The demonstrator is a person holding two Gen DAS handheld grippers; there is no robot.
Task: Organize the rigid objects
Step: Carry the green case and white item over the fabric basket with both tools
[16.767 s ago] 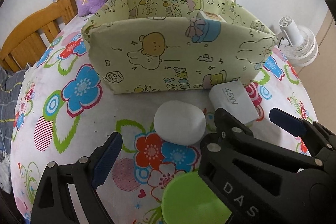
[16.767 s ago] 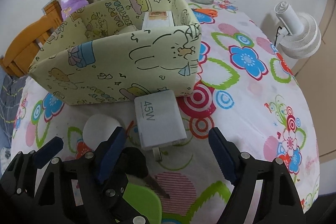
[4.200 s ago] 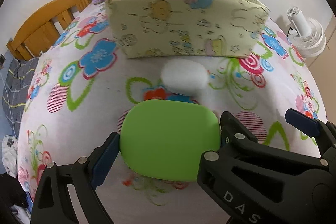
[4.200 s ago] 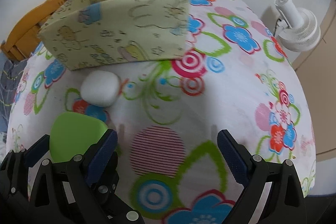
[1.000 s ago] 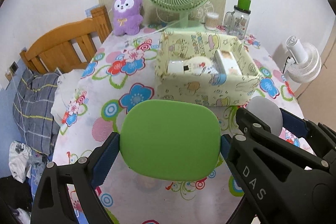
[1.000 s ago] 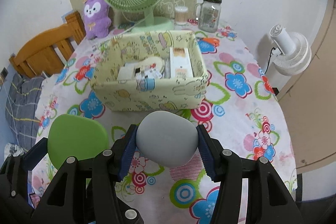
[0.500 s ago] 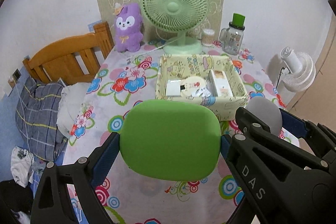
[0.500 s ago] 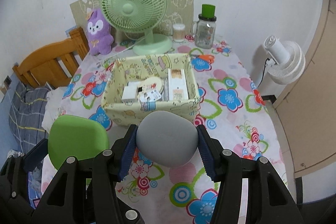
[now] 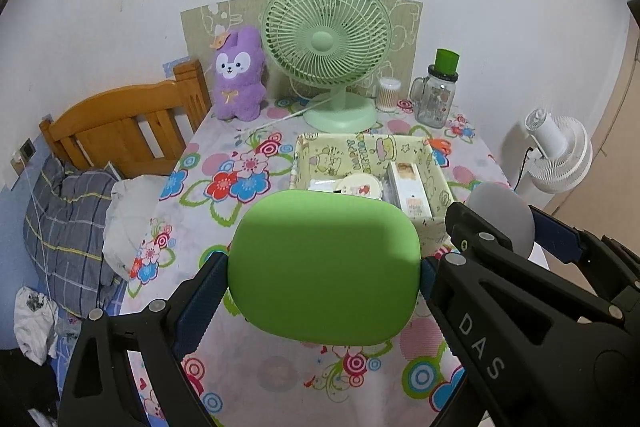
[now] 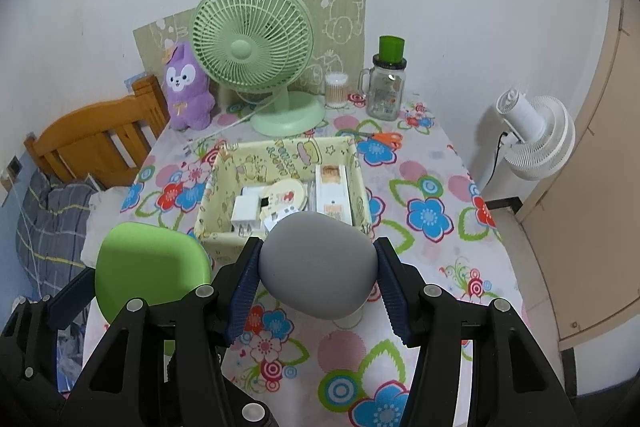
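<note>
Above the near edge of the desk (image 10: 432,163), both claws hang in the air, each loaded. Left claw (image 9: 324,267) is spread wide and clamped on a green rounded case (image 9: 324,267), blue pads pressing its left and right sides. Right claw (image 10: 318,277) is set narrower, gripping a grey egg-shaped object (image 10: 318,271) between its pads. Seen from the right wrist view, green case sits to the left of the grey object, side by side, not touching.

Desk has a floral cloth. Yellow cartoon-print fabric box (image 10: 212,195) stands mid-desk, open top, just beyond both held items. Inside it: white charger block (image 10: 245,207) at left, round cream compact (image 10: 289,195) in the middle, long white carton (image 10: 333,191) along the right wall, some small bits near the front that are too small to tell.

Far side of desk: green desk fan (image 10: 253,45), purple plush (image 10: 187,87) to its left, cotton swab tub (image 10: 336,90) and glass jar mug with green cap (image 10: 387,85) to its right. Orange scissors (image 10: 385,138) lie between the jar and the box. White floor fan (image 10: 534,137) stands off the right edge. Wooden bed headboard (image 10: 96,143) and plaid bedding (image 10: 48,227) are at left.
</note>
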